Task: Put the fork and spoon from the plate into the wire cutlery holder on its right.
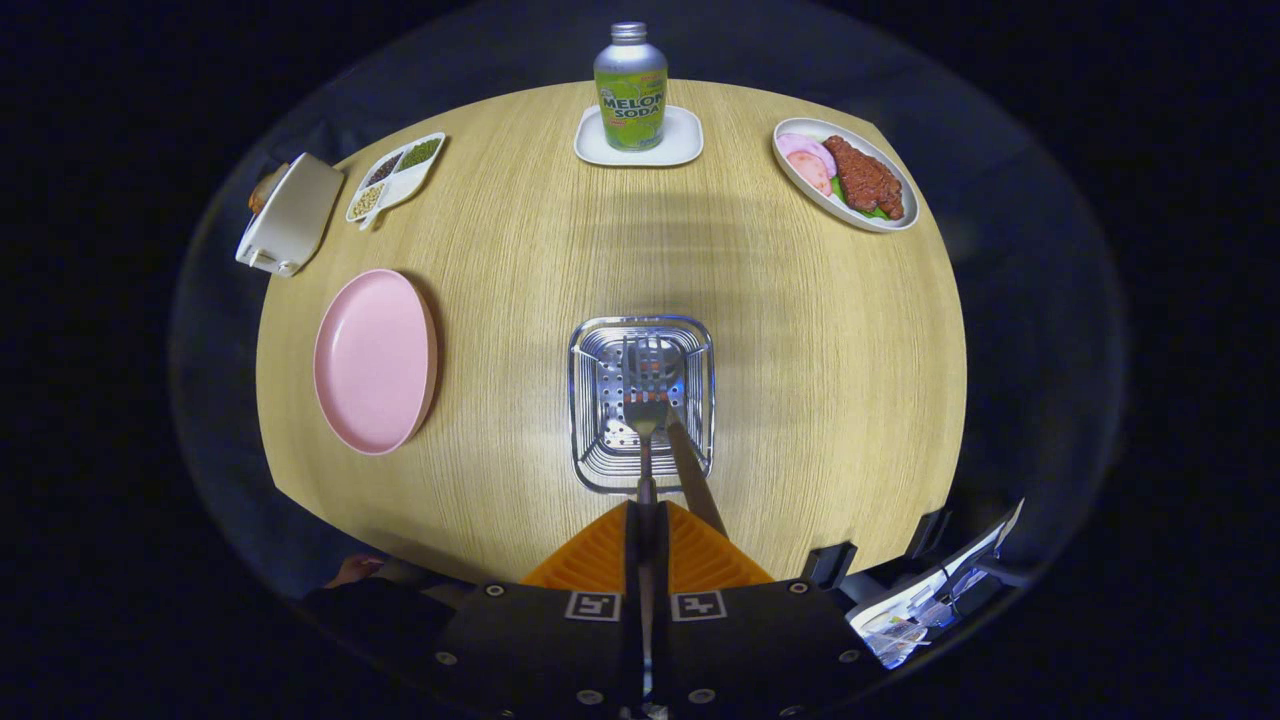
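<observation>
I look straight down on a wooden table [800, 330]. My gripper [645, 520] is shut on the handle of a metal fork [645, 405]. The fork hangs head-down, its tines inside the mouth of the square wire cutlery holder [580, 400] just ahead of the fingers. A second metal handle [695, 475], probably the spoon's, leans out of the holder right beside the fork; its bowl is hidden in the basket. The pink plate [375, 360] lies to the left of the holder with nothing on it.
At the far edge a soda bottle [631, 88] stands on a white coaster [685, 145]. A dish of meat [845, 175] lies far right, a divided dish of beans [395, 175] and a white container [292, 215] far left. A hand [352, 570] shows near left.
</observation>
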{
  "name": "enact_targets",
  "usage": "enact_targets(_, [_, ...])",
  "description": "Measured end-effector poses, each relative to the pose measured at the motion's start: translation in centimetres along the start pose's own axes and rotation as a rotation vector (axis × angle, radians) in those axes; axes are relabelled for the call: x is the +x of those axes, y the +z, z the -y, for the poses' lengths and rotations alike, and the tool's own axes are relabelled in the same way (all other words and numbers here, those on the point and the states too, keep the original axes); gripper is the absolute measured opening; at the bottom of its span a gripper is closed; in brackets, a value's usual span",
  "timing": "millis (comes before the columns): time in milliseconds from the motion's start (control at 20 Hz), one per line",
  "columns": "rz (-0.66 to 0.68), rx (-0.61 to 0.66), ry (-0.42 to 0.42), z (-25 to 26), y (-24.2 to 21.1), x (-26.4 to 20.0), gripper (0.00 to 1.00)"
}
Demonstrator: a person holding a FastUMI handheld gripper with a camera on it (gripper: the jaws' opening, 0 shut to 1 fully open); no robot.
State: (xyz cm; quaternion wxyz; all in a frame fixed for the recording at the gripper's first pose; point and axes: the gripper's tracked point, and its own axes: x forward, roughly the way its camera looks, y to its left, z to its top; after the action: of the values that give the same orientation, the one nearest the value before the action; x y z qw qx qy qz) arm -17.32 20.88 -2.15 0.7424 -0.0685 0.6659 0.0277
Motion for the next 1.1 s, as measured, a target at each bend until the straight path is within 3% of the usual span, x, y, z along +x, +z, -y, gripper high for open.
enact_targets(650, [-0.003, 0.008, 0.054, -0.1, -1.0, -0.3, 0.08])
enact_targets(900, [0.139, 0.090, 0.119, -0.8, 2.5, -1.9, 0.13])
enact_targets(1100, [0.373, 0.113, 0.116, -0.9, 6.9, -5.5, 0.21])
